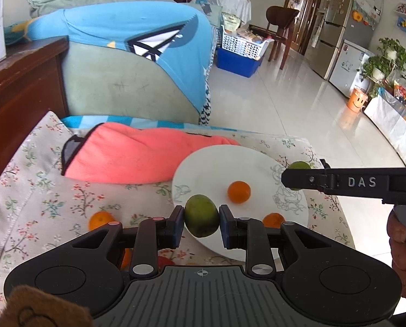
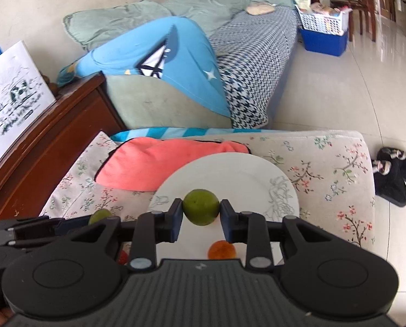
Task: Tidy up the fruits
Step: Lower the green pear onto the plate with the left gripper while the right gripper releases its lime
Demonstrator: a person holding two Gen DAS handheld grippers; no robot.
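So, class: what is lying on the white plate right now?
One orange sits on the plate. Two green fruits hang above it, one in each hand-held gripper, not resting on it. The near rim is hidden behind the left hand-held gripper.

My left gripper [image 1: 201, 219] hides the near rim of the white plate [image 1: 219, 169]. It also covers most of an orange fruit [image 1: 125, 257] and a red thing [image 1: 166, 261] below it; I cannot tell what the red thing is. My right gripper [image 2: 201, 212] hides part of another orange fruit [image 2: 221, 249]. The far green fruit [image 1: 298, 165] peeks from behind a black finger.
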